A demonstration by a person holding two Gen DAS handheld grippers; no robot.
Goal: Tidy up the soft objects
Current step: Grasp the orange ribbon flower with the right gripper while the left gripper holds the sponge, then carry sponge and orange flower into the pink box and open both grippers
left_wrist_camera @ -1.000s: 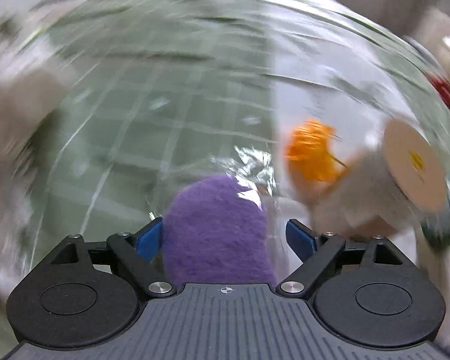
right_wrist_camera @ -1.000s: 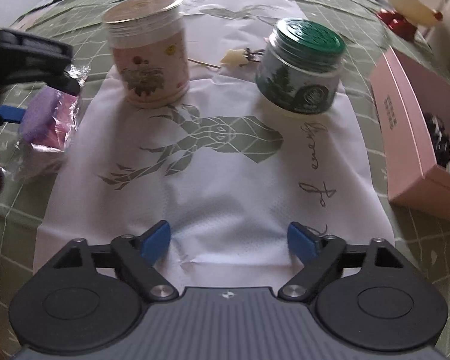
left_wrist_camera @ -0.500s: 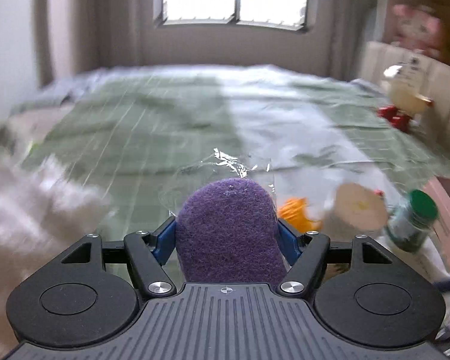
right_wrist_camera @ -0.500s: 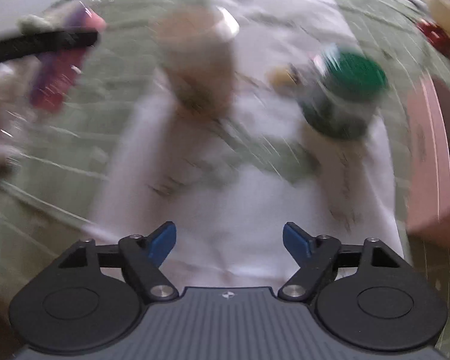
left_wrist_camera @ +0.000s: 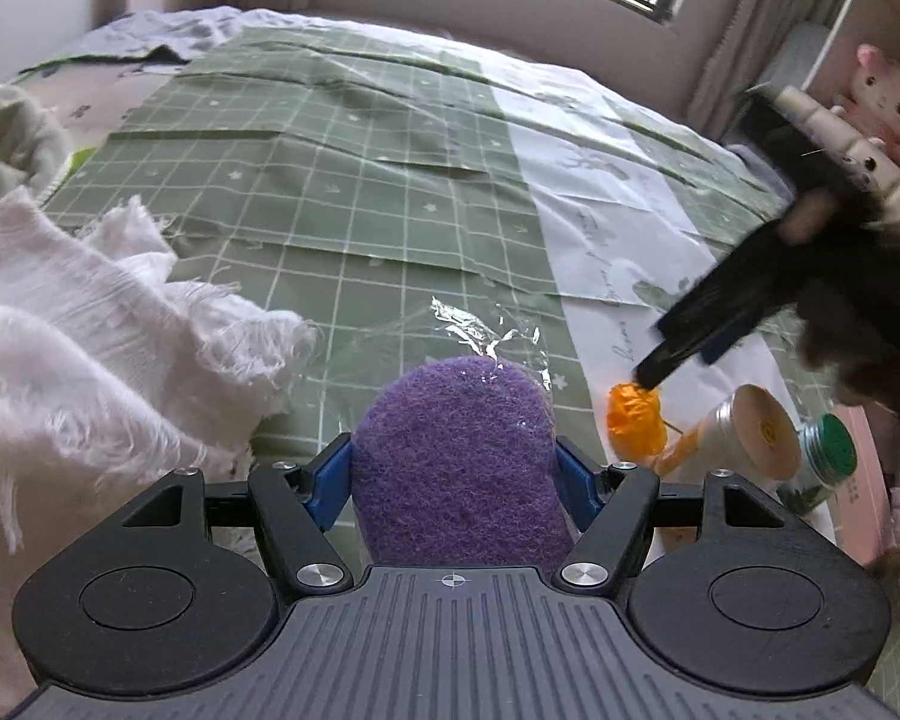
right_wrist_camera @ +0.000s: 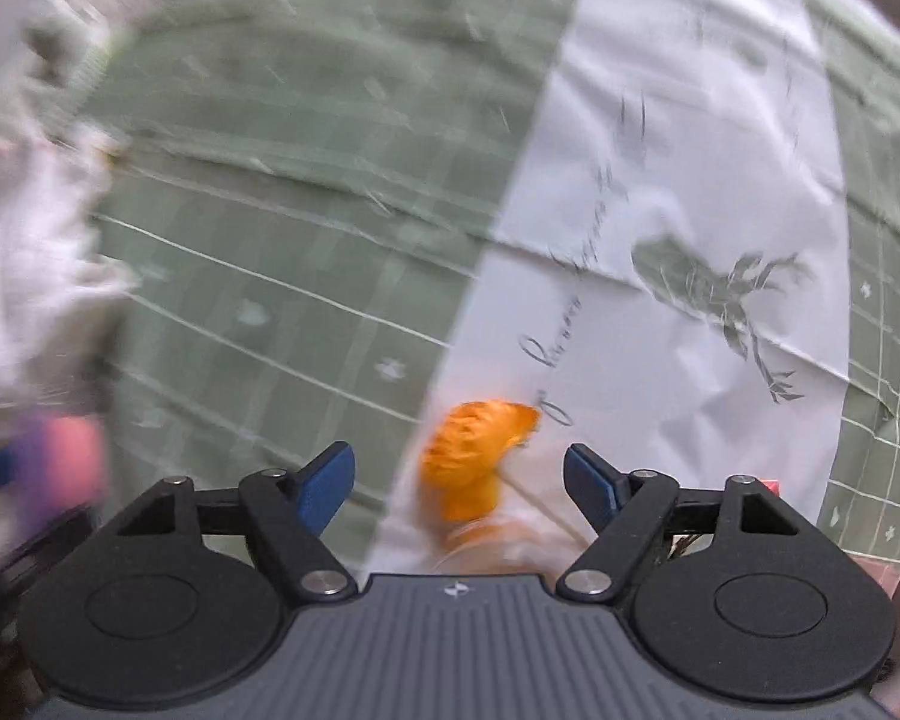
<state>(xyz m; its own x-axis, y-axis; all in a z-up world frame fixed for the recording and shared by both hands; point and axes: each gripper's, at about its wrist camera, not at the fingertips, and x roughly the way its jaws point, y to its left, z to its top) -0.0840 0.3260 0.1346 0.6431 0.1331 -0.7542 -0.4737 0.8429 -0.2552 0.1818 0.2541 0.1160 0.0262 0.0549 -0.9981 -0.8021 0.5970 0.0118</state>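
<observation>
Moved: right gripper (right_wrist_camera: pixel 459 474) swung from the jars to over the orange flower (right_wrist_camera: pixel 471 459), jaws closing, not touching.
Left gripper (left_wrist_camera: pixel 453 474): clamped on purple pad (left_wrist_camera: pixel 456 462), lifted.
Left: white cloth (left_wrist_camera: pixel 90 330) at nine o'clock unsorted.

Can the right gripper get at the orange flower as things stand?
Probably yes: the right gripper hangs right above the orange flower, jaws closing but not yet touching it, with nothing between them.

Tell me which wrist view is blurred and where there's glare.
Right wrist view: motion-smeared throughout, though the orange soft object stays readable between the closing right gripper's pads. Left wrist view: mostly sharp; glare on crinkled clear plastic behind the purple felt piece.
</observation>
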